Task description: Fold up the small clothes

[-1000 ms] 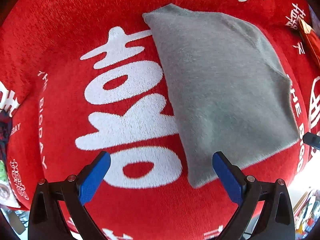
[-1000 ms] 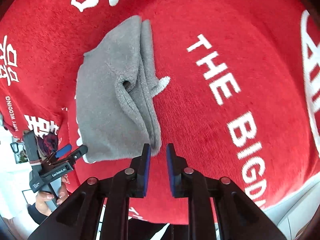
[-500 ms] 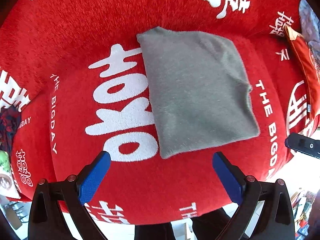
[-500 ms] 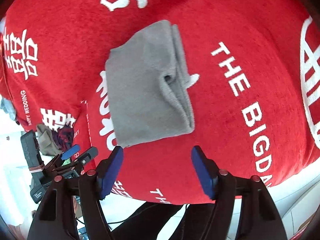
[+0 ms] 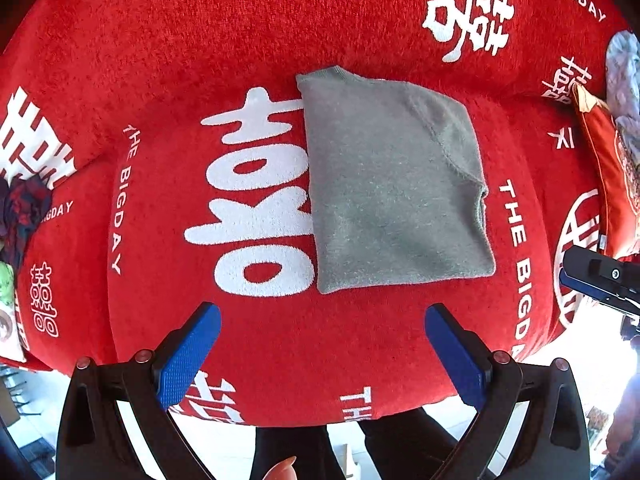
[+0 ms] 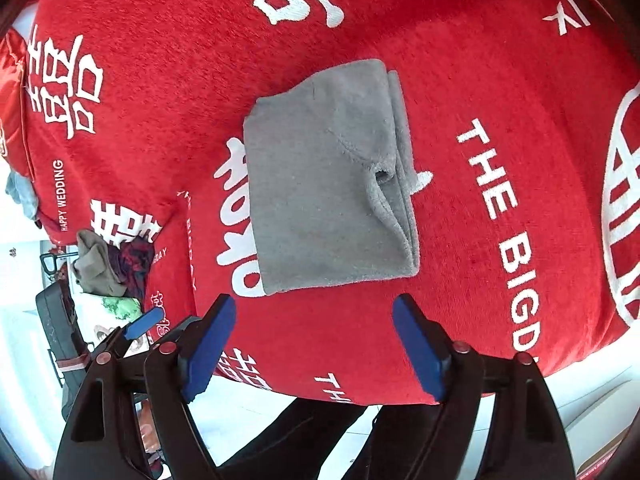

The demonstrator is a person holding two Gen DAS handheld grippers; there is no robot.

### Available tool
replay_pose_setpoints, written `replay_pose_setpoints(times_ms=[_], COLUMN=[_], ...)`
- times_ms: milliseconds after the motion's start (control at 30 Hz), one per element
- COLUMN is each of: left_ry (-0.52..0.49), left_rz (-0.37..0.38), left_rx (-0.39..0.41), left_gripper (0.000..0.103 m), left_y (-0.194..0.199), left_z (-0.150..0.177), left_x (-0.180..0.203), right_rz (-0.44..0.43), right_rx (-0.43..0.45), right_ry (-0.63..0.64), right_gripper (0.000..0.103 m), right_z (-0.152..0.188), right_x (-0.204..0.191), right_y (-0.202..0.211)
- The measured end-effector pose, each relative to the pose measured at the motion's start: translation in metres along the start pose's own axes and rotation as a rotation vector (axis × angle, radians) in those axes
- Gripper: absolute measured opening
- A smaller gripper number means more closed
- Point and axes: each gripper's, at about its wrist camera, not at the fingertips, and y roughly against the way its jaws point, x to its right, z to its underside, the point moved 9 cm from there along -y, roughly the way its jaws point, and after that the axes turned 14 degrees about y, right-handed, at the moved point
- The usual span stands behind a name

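Now my right tongs stand wide, their blue pads spread with nothing between them; a second ago they were nearly pinched together just at the near edge of the grey garment, and they have just been opening, letting go with the cloth left behind on the surface. My left tongs are spread wide too and empty, as they were a second ago. Both views show more of the red blanket than before and the garment looks smaller, so both hands have lifted clear of it.

The grey garment lies flat on the red blanket, partly over the big white character printed there, well apart from both pairs of pads. From the right wrist view I see its stacked layers along the right edge, with a small pucker midway where one layer curls open. From the left wrist view it reads as a tidy, roughly square packet.

I judge this piece folded and released, bar that small pucker. A heap of other cloth sits at the far left edge of the blanket, likely the next to fetch.
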Motion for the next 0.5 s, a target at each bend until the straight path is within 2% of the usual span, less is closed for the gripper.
replay_pose_setpoints(times_ms=[167, 267, 367, 467, 500], left_ry=[0.010, 0.026, 0.029, 0.028, 0.029], left_rz=[-0.014, 0.007, -0.010, 0.018, 0.026], left_rx=[0.000, -0.001, 0.006, -0.006, -0.004], left_gripper=[0.102, 0.102, 0.102, 0.102, 0.102], left_y=[0.007, 0.009, 0.008, 0.003, 0.001], left_z=[0.000, -0.002, -0.003, -0.002, -0.002], left_x=[-0.001, -0.001, -0.007, -0.011, -0.013], right_rz=[0.033, 0.033, 0.032, 0.031, 0.026], right_rx=[0.032, 0.046, 0.058, 0.075, 0.074], right_ry=[0.015, 0.004, -0.011, -0.014, -0.016], right_gripper=[0.085, 0.086, 0.086, 0.103, 0.103], right_z=[-0.001, -0.001, 0.001, 0.001, 0.002], right_x=[0.000, 0.001, 0.002, 0.000, -0.001], right_y=[0.011, 0.014, 0.015, 0.015, 0.014])
